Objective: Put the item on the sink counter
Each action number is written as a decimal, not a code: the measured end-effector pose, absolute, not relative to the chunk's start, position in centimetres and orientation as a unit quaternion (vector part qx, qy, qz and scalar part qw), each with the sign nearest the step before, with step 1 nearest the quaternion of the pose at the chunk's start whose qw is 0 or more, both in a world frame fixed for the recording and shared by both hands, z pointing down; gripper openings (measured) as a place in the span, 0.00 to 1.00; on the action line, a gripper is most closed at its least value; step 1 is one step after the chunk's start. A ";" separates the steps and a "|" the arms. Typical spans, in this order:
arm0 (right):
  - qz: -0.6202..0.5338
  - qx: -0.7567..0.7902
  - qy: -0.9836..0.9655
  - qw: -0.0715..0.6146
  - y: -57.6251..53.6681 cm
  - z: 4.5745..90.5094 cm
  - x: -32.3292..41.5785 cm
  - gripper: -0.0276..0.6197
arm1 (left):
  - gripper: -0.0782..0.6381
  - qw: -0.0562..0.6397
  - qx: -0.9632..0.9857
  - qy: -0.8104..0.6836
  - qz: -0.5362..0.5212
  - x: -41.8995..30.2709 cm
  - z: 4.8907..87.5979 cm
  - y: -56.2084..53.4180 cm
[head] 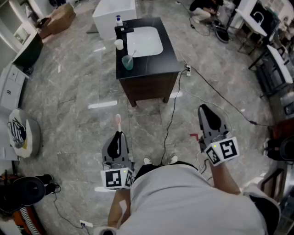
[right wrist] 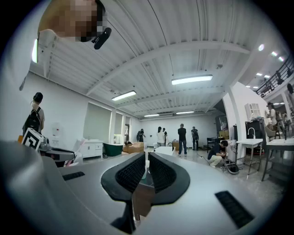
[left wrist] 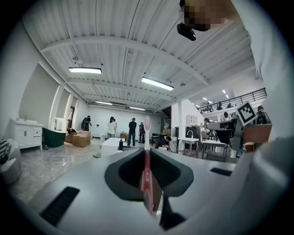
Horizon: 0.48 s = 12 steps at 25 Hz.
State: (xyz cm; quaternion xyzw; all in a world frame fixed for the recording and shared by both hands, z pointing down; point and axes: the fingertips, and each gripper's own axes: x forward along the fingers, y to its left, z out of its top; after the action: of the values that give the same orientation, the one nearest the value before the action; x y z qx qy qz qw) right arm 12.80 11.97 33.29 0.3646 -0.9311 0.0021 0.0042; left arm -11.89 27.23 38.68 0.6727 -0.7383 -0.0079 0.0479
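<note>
A pink toothbrush [head: 118, 120] sticks forward out of my left gripper [head: 117, 136], which is shut on its handle. In the left gripper view the toothbrush [left wrist: 146, 151] stands upright between the jaws, with the bristle head at the top. The black sink counter [head: 156, 64] with a white basin stands ahead on the floor, well beyond both grippers. A green cup [head: 127, 62] with a brush in it and a white cup [head: 119, 44] sit on the counter's left side. My right gripper [head: 207, 114] hangs at the right, shut, and the right gripper [right wrist: 147, 170] holds nothing.
A black cable [head: 171, 114] runs across the marble floor from a power strip [head: 188, 70] beside the counter. A white block [head: 115, 11] stands behind the sink. A round white stand [head: 23, 134] is at the left, and chairs and desks [head: 271, 59] are at the right. People stand far off.
</note>
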 end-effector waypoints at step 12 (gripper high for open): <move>0.000 0.350 -0.937 0.008 12.5 33.4 12.4 0.13 | 0.16 0.050 0.667 -0.744 -0.015 -11.6 39.0 28.1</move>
State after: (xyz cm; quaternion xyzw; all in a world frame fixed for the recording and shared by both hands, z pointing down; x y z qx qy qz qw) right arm 12.35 12.50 33.40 0.3500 -0.9367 -0.0004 0.0079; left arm -11.59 28.15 38.98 0.6667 -0.7435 -0.0150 0.0498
